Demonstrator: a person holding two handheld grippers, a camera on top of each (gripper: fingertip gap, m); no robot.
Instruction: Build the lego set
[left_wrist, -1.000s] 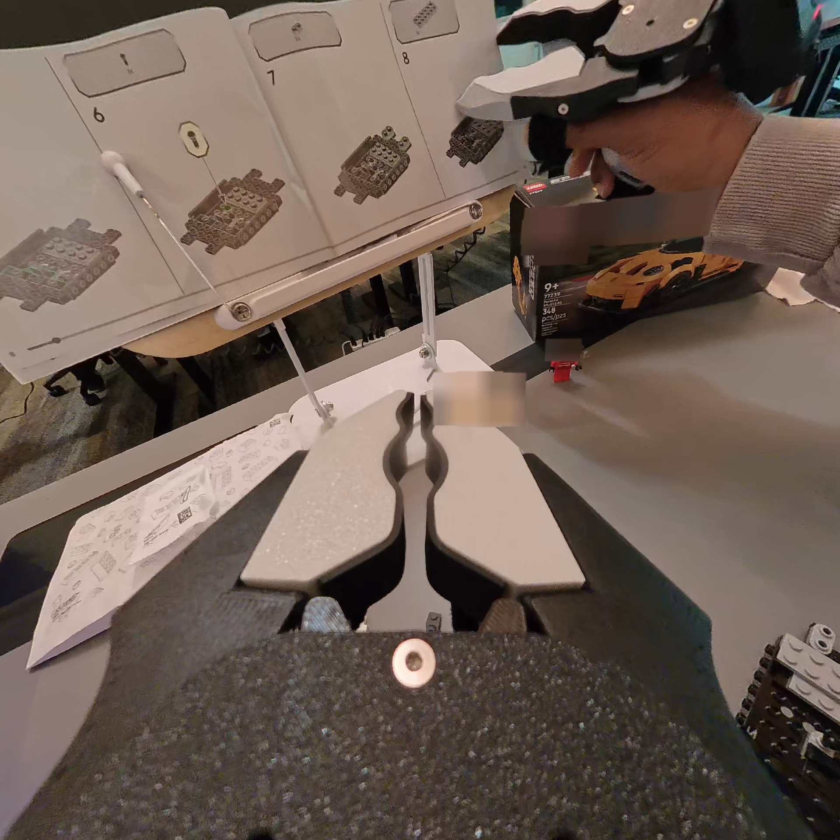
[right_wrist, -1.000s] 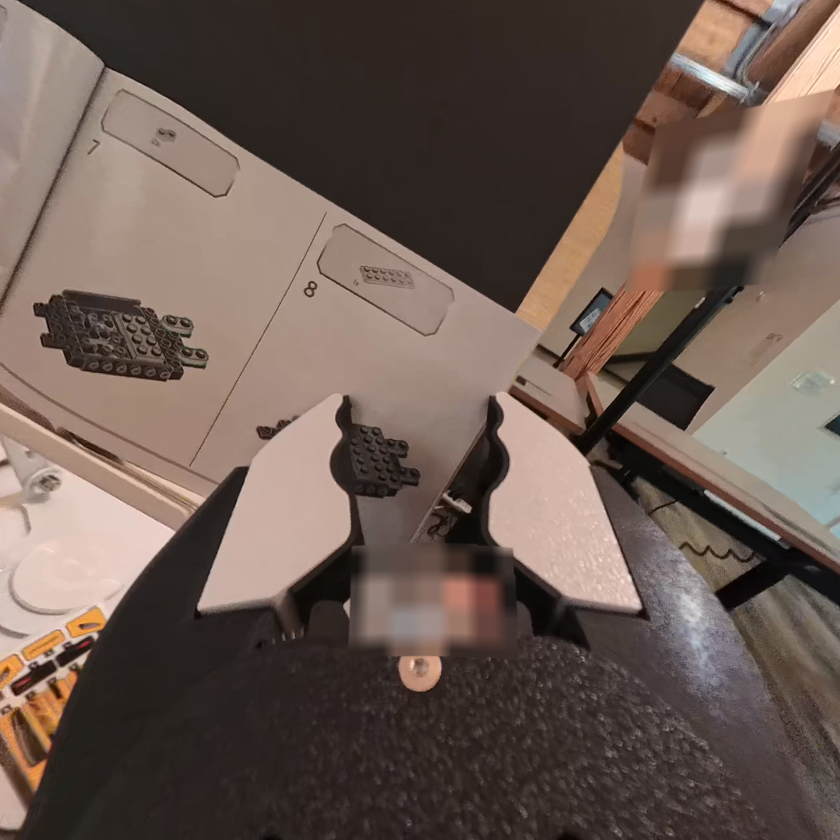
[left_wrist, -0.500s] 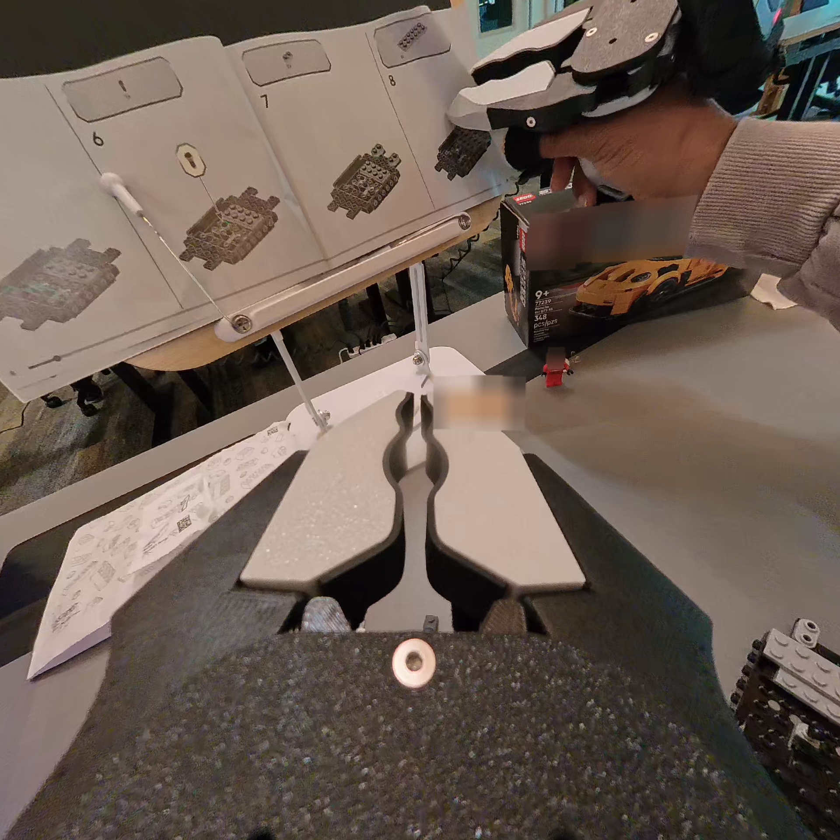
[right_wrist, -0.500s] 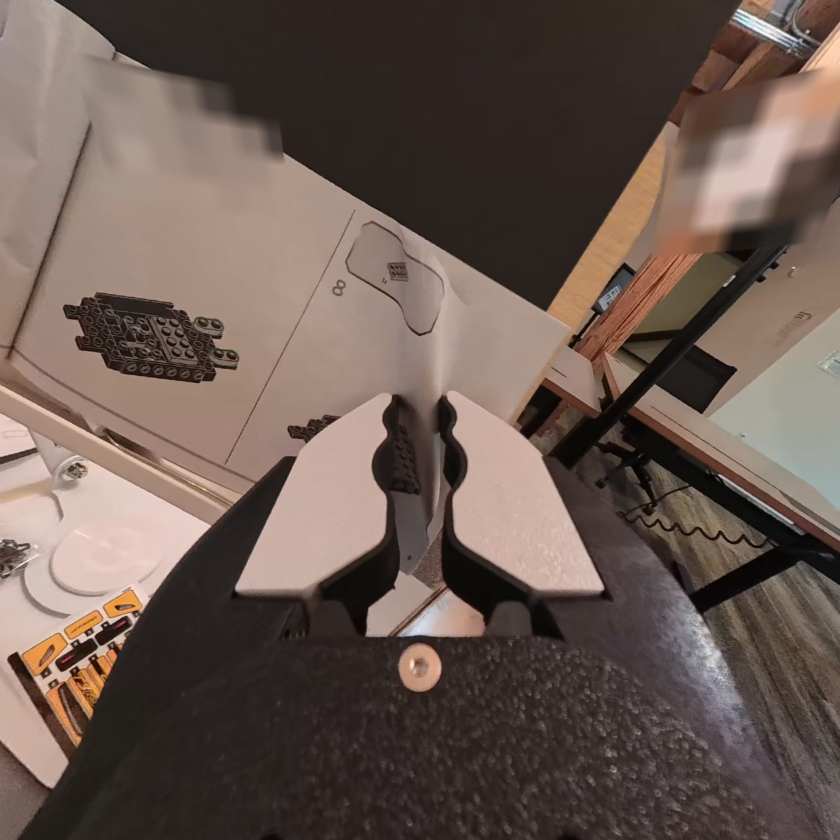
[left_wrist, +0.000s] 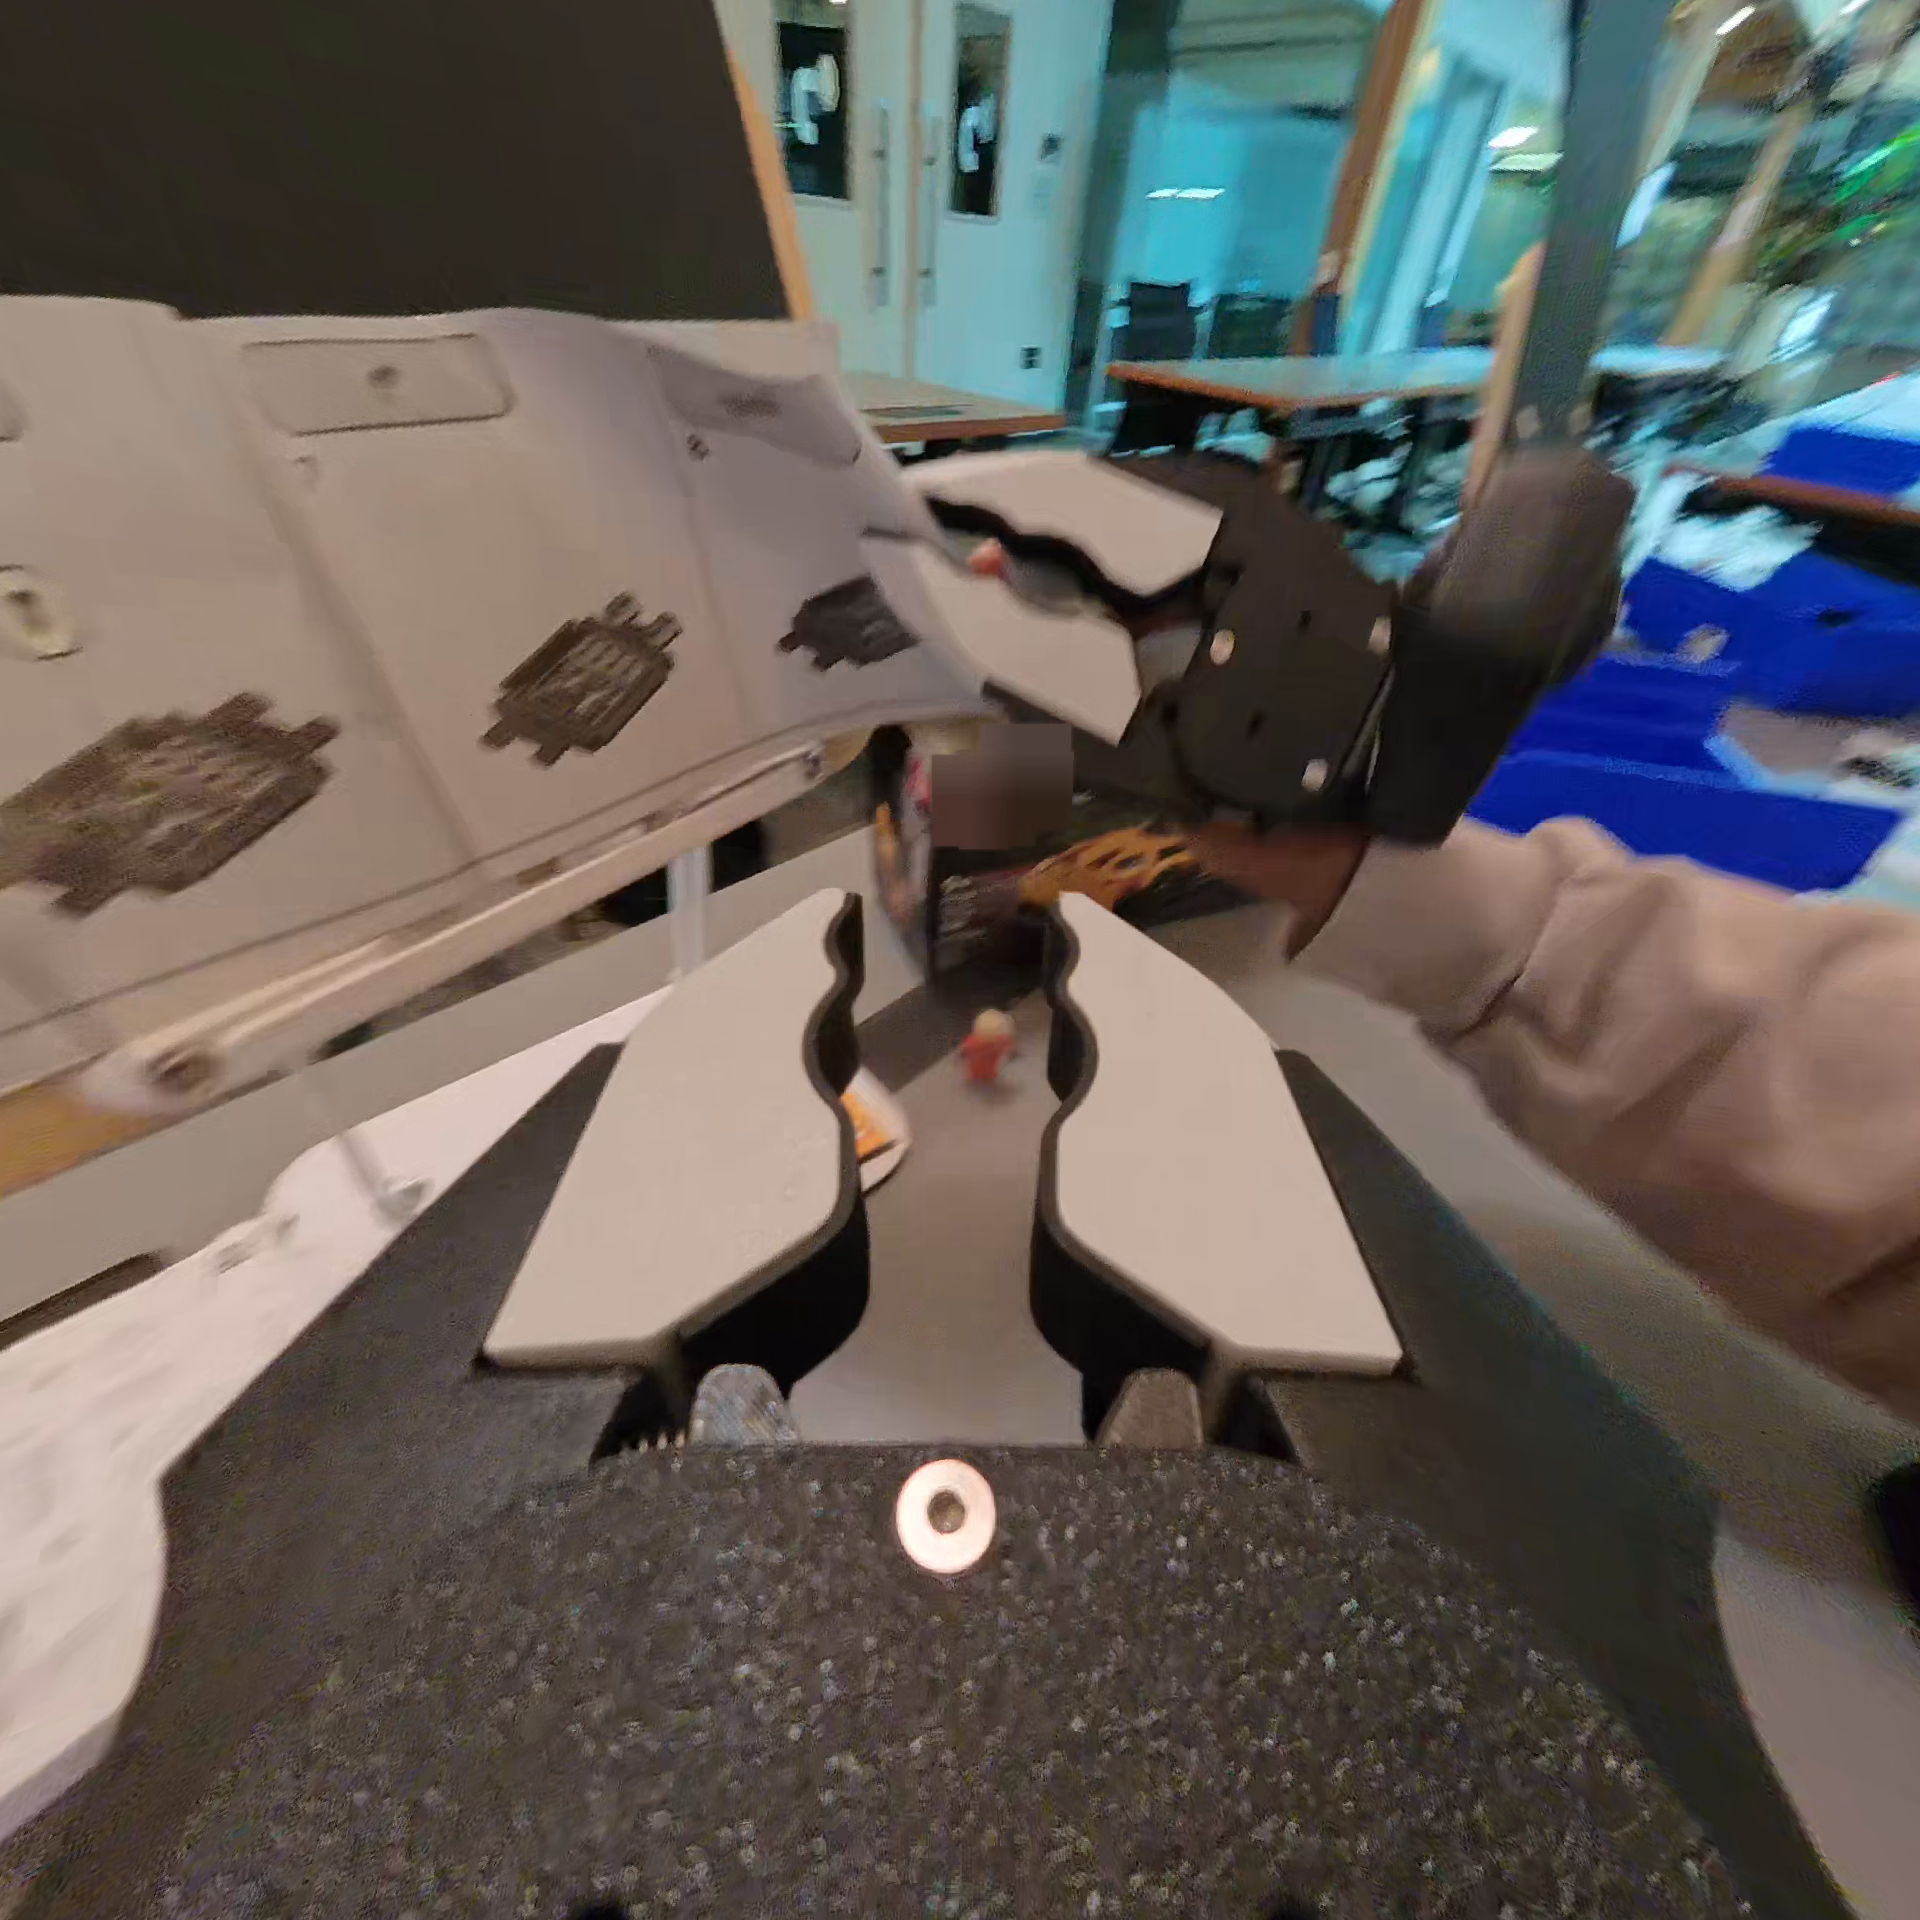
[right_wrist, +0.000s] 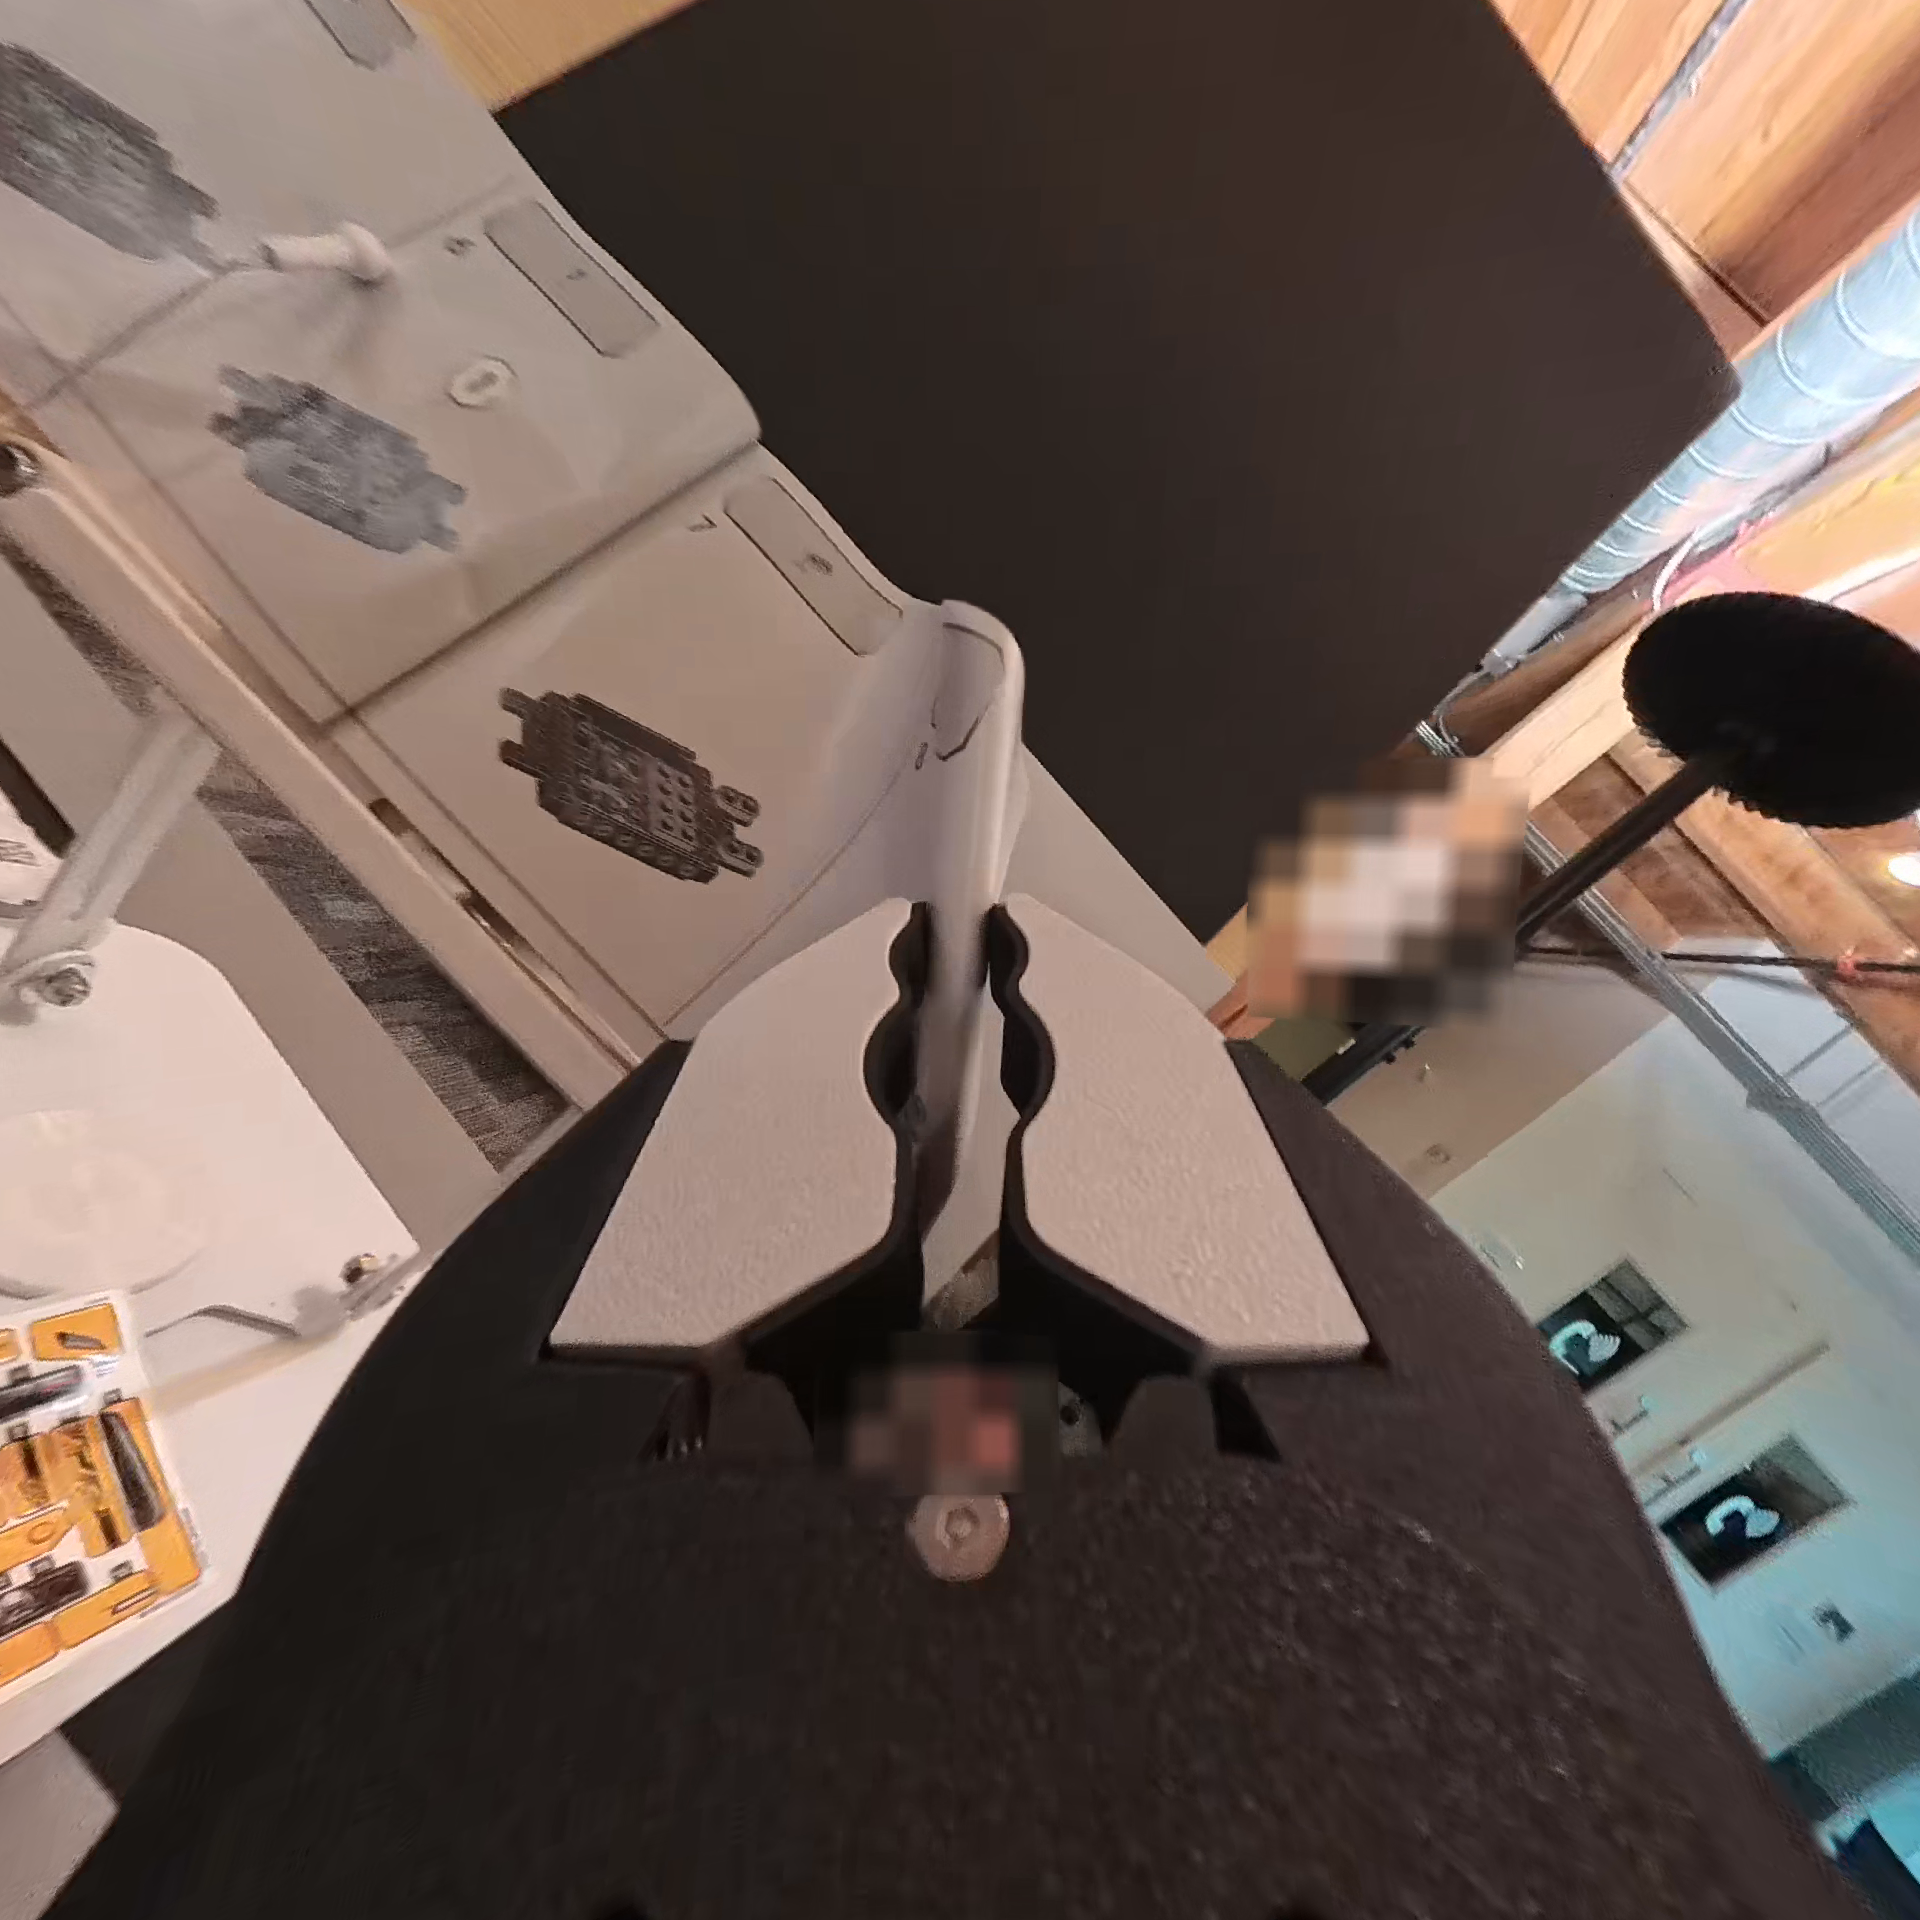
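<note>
Right claw (right_wrist: 951, 925) pinched nearly closed on the right-hand page edge of the instruction booklet (right_wrist: 623, 665); the page curls up and bends over just ahead of the tips. Same grip from the left wrist view: right claw (left_wrist: 935, 551) at the booklet's (left_wrist: 416, 582) right edge, paper between the two fingers, person's hand and beige sleeve (left_wrist: 1662, 1060) behind it

Left claw (left_wrist: 951, 945) partly open, holding nothing, gap between the fingers clear. It hovers over the grey counter (left_wrist: 935, 1278), below and nearer the camera than the booklet, well apart from the page

Booklet sits open on one stand, on a tilted wooden board (left_wrist: 62, 1132) held up on white metal legs over a white base (right_wrist: 125, 1101). Page clip bar (left_wrist: 416, 966) runs along the bottom edge

Counts:
- build-step drawings visible on the open pages: 3 in the left wrist view, 3 in the right wrist view, all blurred
- 1 lego box (left_wrist: 997, 883) with an orange car printed on it, standing on the counter beyond the left claw tips
- 1 small red minifigure (left_wrist: 987, 1044), upright on the counter, seen through the left claw gap, in front of the box
- 1 sticker sheet (right_wrist: 73, 1475), orange and black, flat on the counter at left of the right claw

Both views motion-blurred, small parts can't be read
</note>
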